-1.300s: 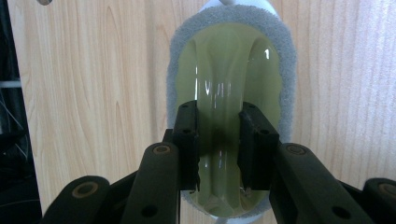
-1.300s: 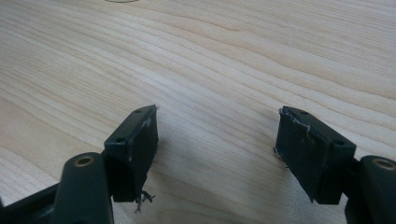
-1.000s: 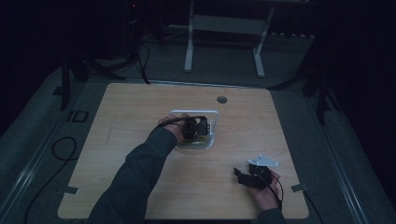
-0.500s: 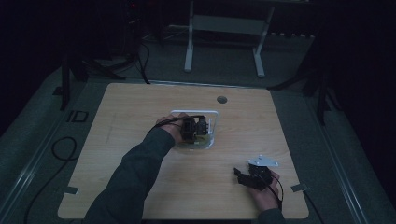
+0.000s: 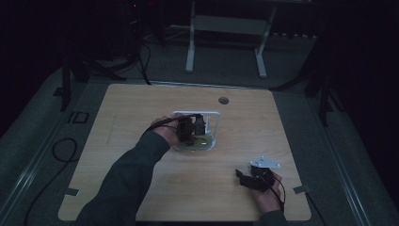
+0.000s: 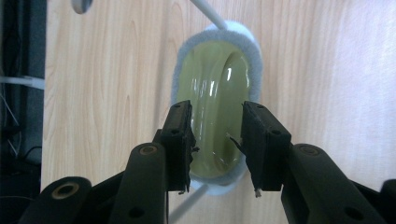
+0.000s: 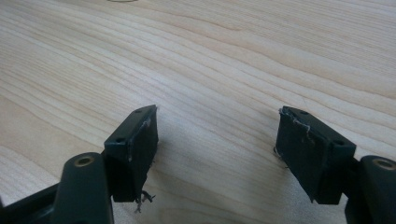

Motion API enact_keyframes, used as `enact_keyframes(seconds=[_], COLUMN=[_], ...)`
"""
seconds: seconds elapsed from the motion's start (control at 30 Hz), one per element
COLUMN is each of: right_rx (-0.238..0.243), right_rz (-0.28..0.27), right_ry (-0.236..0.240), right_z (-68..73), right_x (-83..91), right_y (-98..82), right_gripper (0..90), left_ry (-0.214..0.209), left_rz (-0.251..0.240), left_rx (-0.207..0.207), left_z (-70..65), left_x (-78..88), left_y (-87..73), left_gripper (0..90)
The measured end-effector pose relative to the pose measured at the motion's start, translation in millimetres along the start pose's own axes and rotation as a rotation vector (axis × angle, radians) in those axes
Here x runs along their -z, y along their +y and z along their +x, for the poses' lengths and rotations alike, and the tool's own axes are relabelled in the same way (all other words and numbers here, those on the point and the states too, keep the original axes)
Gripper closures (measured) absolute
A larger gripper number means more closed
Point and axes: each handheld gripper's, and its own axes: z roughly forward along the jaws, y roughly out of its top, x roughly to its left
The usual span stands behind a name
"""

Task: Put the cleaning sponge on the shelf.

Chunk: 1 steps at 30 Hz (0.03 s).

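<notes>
Near the table (image 5: 141, 108) centre, the left gripper (image 6: 215, 140) is held, jaws apart, over what seems a greenish dish (image 6: 217, 107); near the right front corner, the right gripper (image 7: 217, 149) is spread wide.

Olive-green dish (image 6: 215, 112) on a white fuzzy-edged pad (image 6: 256, 60): near rim hidden behind the left gripper (image 6: 215, 140) jaws; whether the jaws touch it cannot be told. White rod (image 6: 208, 12): cut off by the top edge. High view: dish and white frame (image 5: 214, 123) partly covered by the left hand (image 5: 169, 134), detail too dim and small to tell.
</notes>
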Motion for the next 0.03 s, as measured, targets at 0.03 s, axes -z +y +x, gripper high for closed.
enact_keyframes(seconds=[0.03], right_rx=[0.000], right_rz=[0.000], right_ry=[0.000], right_z=[0.0], right_x=[0.0], right_y=[0.0], right_gripper=[29.0], left_ry=[-0.003], left_rz=[-0.008], left_rx=[0.012], left_z=[-0.6], left_x=[4.9], left_y=[-2.2], left_gripper=[63.4])
